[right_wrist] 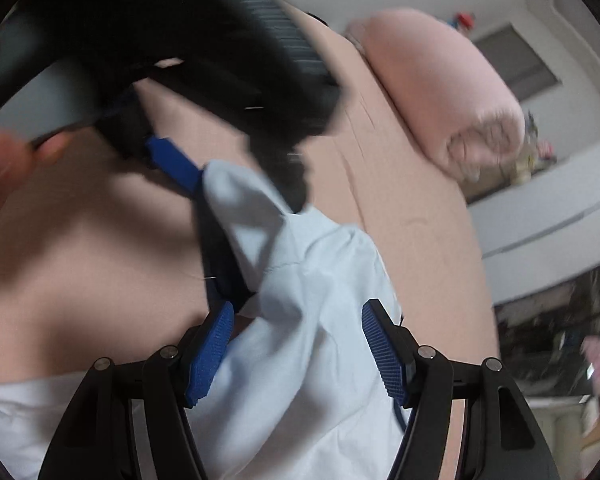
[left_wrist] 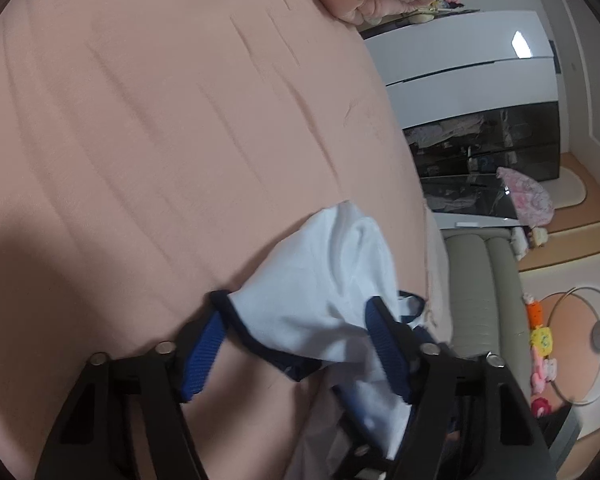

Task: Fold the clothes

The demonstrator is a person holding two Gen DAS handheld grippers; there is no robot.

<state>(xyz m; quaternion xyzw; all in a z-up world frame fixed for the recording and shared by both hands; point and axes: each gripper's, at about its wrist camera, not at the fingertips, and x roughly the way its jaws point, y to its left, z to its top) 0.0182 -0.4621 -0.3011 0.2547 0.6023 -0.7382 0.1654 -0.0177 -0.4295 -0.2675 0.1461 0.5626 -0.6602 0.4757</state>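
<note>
Thin, limp shirt lies loose between both your grippers on the bed

The pale blue garment [right_wrist: 300, 320] rests crumpled on the pink sheet [left_wrist: 160, 140], and both your left gripper [left_wrist: 296, 344] and right gripper [right_wrist: 296, 348] stand spread with cloth between the pads, not pinched. You can expect it to be light, floppy and prone to sag or slide, so take it at the dark navy trim [left_wrist: 256, 340] (the edge is doubled there, likely firmer), and pinch deep, since a shallow bite on cloth this thin may slip
</note>
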